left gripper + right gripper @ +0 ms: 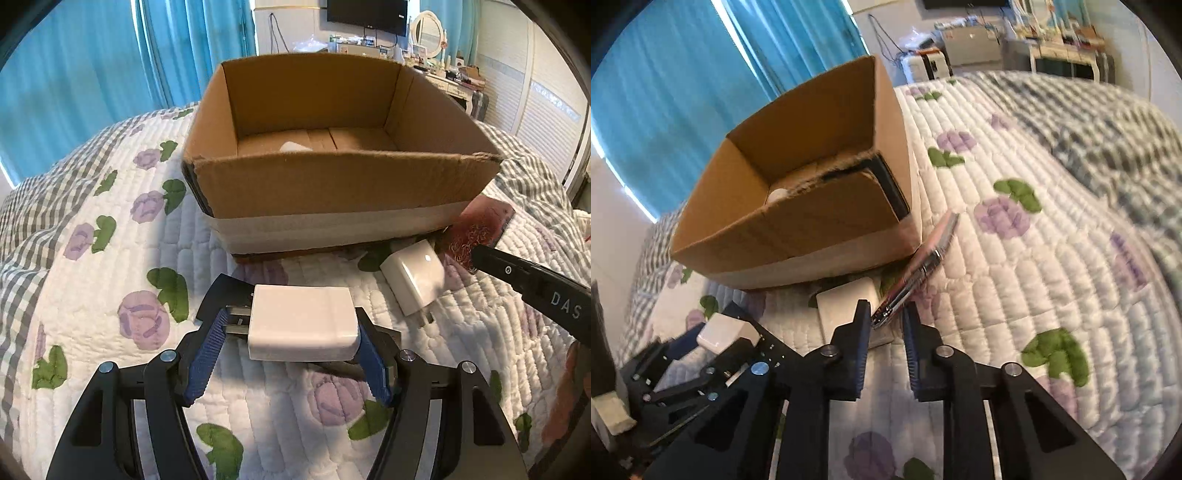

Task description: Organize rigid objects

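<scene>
My left gripper [291,326] is shut on a white plug charger [303,326] and holds it just above the quilt, in front of the open cardboard box [332,184]; it also shows in the right wrist view [720,334]. A second white charger [412,278] lies on the quilt by the box's near right corner. A flat red-patterned case with a chrome edge [484,229] leans against that corner. My right gripper [886,319] is open, its fingertips either side of the case's near end [912,284]. A white object [295,147] lies inside the box.
The box stands on a bed with a white floral quilt [110,295] and a grey checked blanket [1108,129]. Blue curtains hang behind. A dresser with a mirror and a wall television are at the far right.
</scene>
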A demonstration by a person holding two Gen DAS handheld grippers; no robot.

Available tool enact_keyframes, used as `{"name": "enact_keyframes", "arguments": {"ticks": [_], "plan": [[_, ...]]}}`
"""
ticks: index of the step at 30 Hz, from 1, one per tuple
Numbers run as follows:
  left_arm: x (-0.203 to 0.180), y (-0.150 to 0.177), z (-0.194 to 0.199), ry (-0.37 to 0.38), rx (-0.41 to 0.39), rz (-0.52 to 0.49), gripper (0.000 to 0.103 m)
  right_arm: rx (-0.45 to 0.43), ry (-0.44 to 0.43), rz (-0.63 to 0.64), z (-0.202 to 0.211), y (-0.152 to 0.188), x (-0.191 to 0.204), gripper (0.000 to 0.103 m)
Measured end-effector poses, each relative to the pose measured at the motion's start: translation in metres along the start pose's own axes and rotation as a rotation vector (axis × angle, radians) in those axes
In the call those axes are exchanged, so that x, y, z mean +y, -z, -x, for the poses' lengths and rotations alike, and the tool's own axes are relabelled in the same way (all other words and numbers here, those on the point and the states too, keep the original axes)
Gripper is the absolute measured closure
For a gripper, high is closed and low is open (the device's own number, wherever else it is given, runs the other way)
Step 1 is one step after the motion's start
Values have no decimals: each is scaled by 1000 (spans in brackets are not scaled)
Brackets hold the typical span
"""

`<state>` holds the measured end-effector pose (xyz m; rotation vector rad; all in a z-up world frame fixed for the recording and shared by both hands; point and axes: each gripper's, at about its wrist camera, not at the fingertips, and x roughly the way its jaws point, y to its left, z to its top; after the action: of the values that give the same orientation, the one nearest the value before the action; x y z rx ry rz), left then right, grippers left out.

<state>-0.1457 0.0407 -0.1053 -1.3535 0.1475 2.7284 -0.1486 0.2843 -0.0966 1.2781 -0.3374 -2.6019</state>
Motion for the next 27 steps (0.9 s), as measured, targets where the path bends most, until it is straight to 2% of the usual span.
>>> {"name": "enact_keyframes", "arguments": {"ticks": [7, 9, 11, 14, 18, 20, 21, 22, 23, 24, 25, 27], "plan": [[5, 0, 34, -1, -42, 0, 34, -37, 91, 91, 32, 7, 3, 94], [6, -1, 45, -2, -57, 2, 34, -64, 118, 131, 47, 8, 7, 95], [8, -3, 58, 1, -78, 5, 34, -91, 133, 157, 62, 8, 13, 103], [9, -8, 73, 18, -103, 15, 34, -130, 151, 212, 89, 4, 23, 103], [7, -12, 85, 36, -124, 22, 34, -96, 113, 251, 97, 1, 28, 102], [5, -10, 86, 44, -124, 20, 34, -27, 62, 259, 88, 9, 29, 102], [5, -8, 85, 45, -121, 20, 34, -1, 59, 271, 81, 14, 30, 100], [5, -6, 84, 48, -115, 19, 34, 18, 65, 290, 74, 20, 32, 85], [5, -3, 82, 50, -109, 18, 34, 37, 73, 308, 67, 25, 33, 53], [5, -1, 79, 51, -102, 16, 34, 70, 70, 327, 55, 31, 34, 40], [6, 2, 75, 48, -93, 15, 34, 87, 60, 336, 47, 35, 34, 34], [8, 6, 67, 43, -76, 16, 34, 146, 55, 350, 26, 43, 35, 34]]}}
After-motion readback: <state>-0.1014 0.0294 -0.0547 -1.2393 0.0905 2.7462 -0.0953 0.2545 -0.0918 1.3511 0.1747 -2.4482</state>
